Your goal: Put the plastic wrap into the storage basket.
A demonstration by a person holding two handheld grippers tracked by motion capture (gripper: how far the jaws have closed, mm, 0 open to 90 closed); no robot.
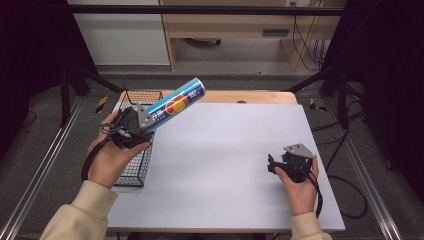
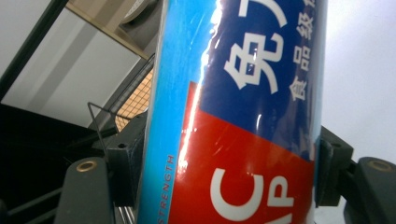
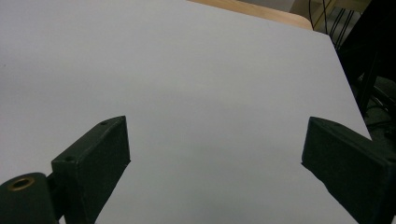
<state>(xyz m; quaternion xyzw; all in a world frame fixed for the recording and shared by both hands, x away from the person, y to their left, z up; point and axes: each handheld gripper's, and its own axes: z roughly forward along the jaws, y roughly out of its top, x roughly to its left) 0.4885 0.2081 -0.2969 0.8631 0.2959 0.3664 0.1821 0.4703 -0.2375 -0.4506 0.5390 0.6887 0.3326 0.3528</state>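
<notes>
At the left edge of the worktop [image 1: 225, 165], the left hand-held gripper [image 1: 142, 125] is clamped on a blue can [image 1: 177, 104] — a tall cylinder with a red and orange patch on its label and white lettering. In the high view the can is held clear of the surface, tilted, its free end pointing up and away to the right, its lower end between the jaws. It hangs above the far part of a black wire basket [image 1: 135, 170], which sits at the worktop's left edge beneath the person's left hand [image 1: 112, 155].

The left gripper view shows the grip close up: the blue can [image 2: 243, 116] stands between the two black jaws, each pad pressed flat against its side, one on the pale blue band, the other on the dark blue and red label. A corner of the wire basket [image 2: 135, 93] shows behind it.

Further right, well apart from the can, the right hand-held gripper [image 1: 272, 164] rests low over the grey worktop in the person's right hand [image 1: 300, 187]. In the right gripper view its jaws stand wide apart — nothing between them but the bare grey surface [image 3: 210, 93].
</notes>
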